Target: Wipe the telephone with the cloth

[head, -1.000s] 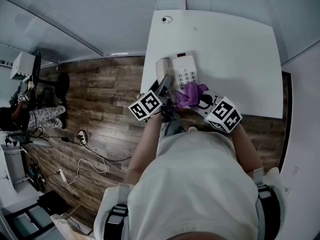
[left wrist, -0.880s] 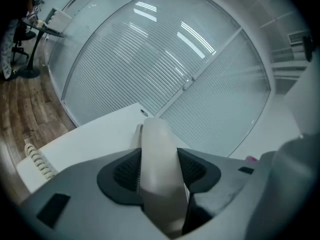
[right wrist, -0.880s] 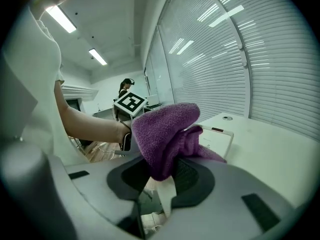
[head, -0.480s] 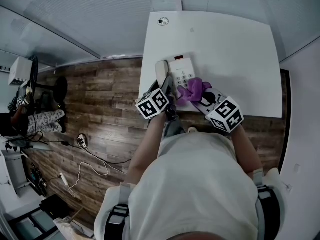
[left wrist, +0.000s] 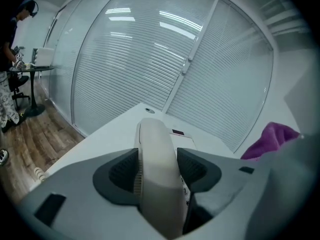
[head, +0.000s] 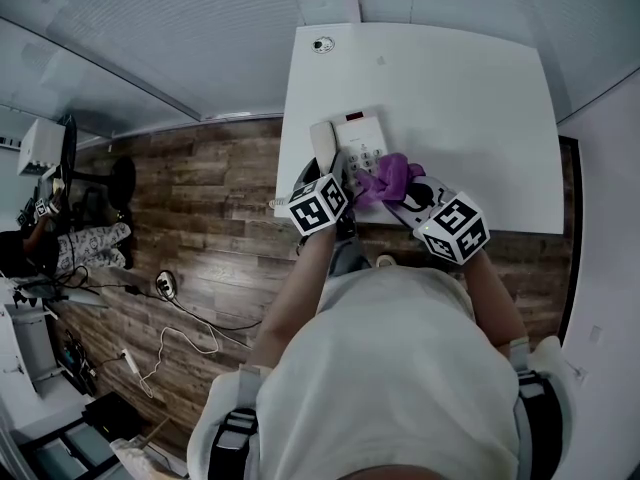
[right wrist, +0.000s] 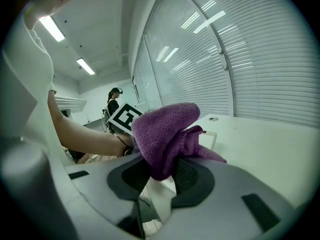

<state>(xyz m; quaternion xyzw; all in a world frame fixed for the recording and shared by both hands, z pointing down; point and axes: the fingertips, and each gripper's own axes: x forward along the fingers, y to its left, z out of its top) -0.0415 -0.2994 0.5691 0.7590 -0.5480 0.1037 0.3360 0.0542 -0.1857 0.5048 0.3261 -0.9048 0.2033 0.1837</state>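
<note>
Telephone (head: 357, 140) sits near the left edge of the white table (head: 470, 98) in the head view, its long axis running away from the person, with the handset (head: 322, 146) lying along its left side. The left gripper (head: 333, 176) reaches that handset from the near end, while the right gripper (head: 400, 194) holds the purple cloth (head: 390, 176) over the near right corner of the keypad (head: 366, 154). The right hand is therefore the nearer one to the unwiped face, which stretches away from the cloth along the long axis, so I judge the coming stroke runs that way. Compared with a second ago, the cloth has crept from just short of the telephone's near edge up onto the keypad, and the left gripper's marker cube (head: 320, 205) has rolled and drawn closer in. In the left gripper view the jaws stand wide but clamped on the handset (left wrist: 157, 174), both pads against its sides and its length pointing straight ahead, so it seems to steady the set; the cloth (left wrist: 272, 139) shows at the right. In the right gripper view the jaws are closed on a bunched fold of cloth (right wrist: 165, 131), the rest draped forward over the telephone.
</note>
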